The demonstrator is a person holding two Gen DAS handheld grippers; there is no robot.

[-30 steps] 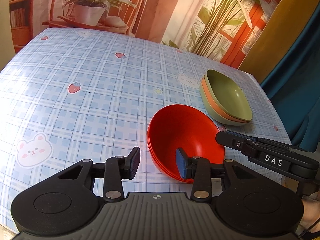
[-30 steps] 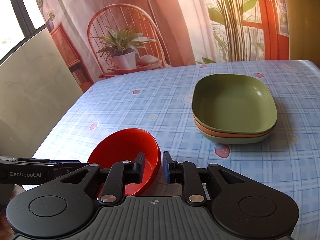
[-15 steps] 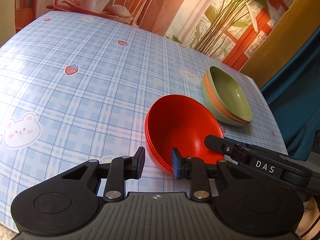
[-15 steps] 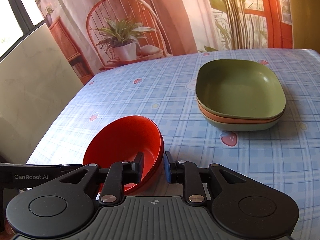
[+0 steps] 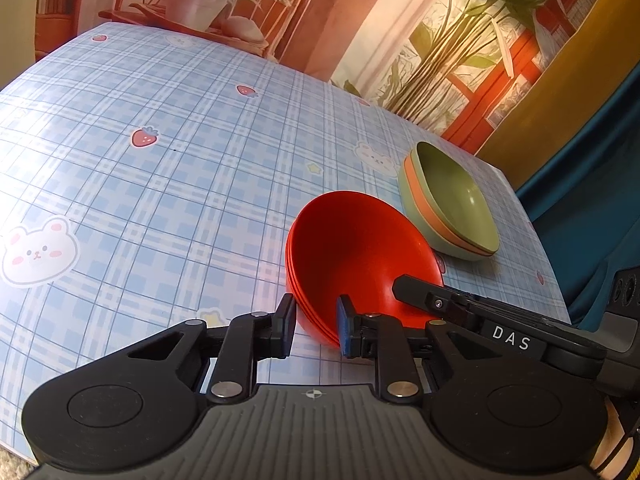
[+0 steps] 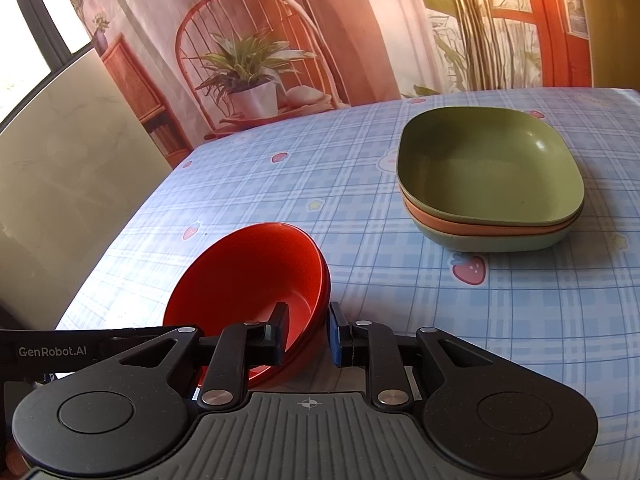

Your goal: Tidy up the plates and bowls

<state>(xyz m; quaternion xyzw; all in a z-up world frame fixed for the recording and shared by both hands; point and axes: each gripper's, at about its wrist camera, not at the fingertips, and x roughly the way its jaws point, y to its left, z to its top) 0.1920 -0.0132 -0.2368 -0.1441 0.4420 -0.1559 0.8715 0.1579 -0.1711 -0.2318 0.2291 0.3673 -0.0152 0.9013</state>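
Bowls: stack of round glossy red plastic bowls (image 5: 360, 252), tilted on the near table edge, rim pinched on both sides by left gripper (image 5: 314, 326) and right gripper (image 6: 306, 334), jaws narrowed onto it. Probably mid-carry; next, set down level. Stack of green and orange rectangular plates (image 6: 490, 184) sits just beyond, apart, on the blue plaid tablecloth (image 5: 160, 184).

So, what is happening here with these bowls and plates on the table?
A person is working with two handheld grippers on a nested stack of round red bowls. The left gripper and the right gripper each straddle the stack's rim, one finger inside and one outside, on opposite sides. The stack looks tilted, so it is probably being lifted or shifted. Beyond it, a stack of rounded rectangular plates, green on top, rests on the blue plaid tablecloth, untouched.
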